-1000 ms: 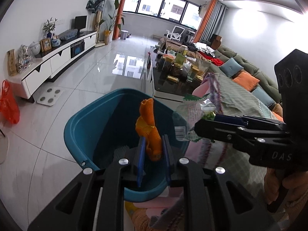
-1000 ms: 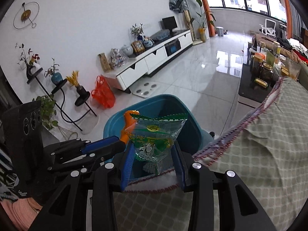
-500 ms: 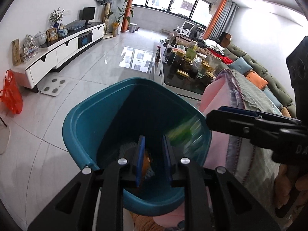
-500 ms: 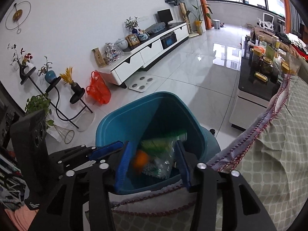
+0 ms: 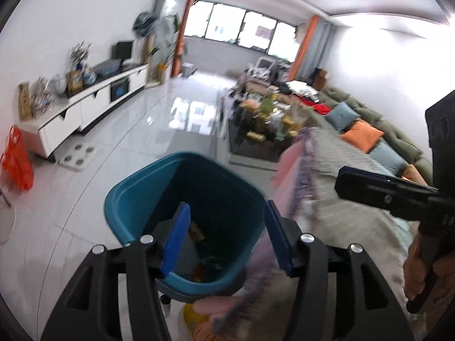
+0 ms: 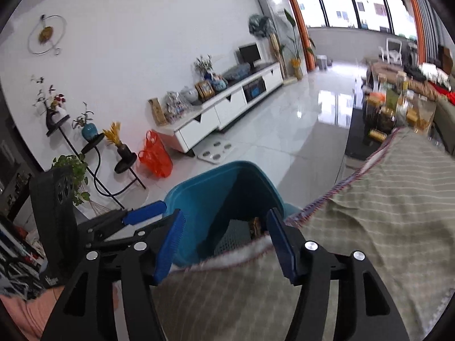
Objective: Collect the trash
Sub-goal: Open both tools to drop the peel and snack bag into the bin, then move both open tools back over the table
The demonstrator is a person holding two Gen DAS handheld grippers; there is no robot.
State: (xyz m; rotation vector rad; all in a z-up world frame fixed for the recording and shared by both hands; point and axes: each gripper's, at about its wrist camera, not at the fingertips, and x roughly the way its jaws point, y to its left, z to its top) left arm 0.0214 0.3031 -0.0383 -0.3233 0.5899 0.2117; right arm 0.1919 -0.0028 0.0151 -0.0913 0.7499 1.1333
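A teal trash bin (image 5: 133, 199) stands on the floor beside the covered table; it also shows in the right wrist view (image 6: 204, 196). Pieces of trash (image 5: 197, 231) lie at its bottom, partly hidden by the rim. My left gripper (image 5: 226, 236) is open and empty above the bin's mouth. My right gripper (image 6: 226, 241) is open and empty over the table edge next to the bin. The right gripper also shows in the left wrist view (image 5: 381, 190), and the left gripper in the right wrist view (image 6: 136, 218).
A table with a checked cloth (image 6: 384, 213) is on the right. A dark coffee table (image 5: 256, 139) with jars stands ahead, a sofa (image 5: 369, 130) on the right, a white TV cabinet (image 6: 221, 116) and an orange bag (image 6: 155, 157) on the left. White tiled floor (image 5: 142, 142) lies between.
The left gripper let go of the orange scrap and the right gripper the green wrapper; both fell into the bin. Both grippers opened wide and pulled back a little.
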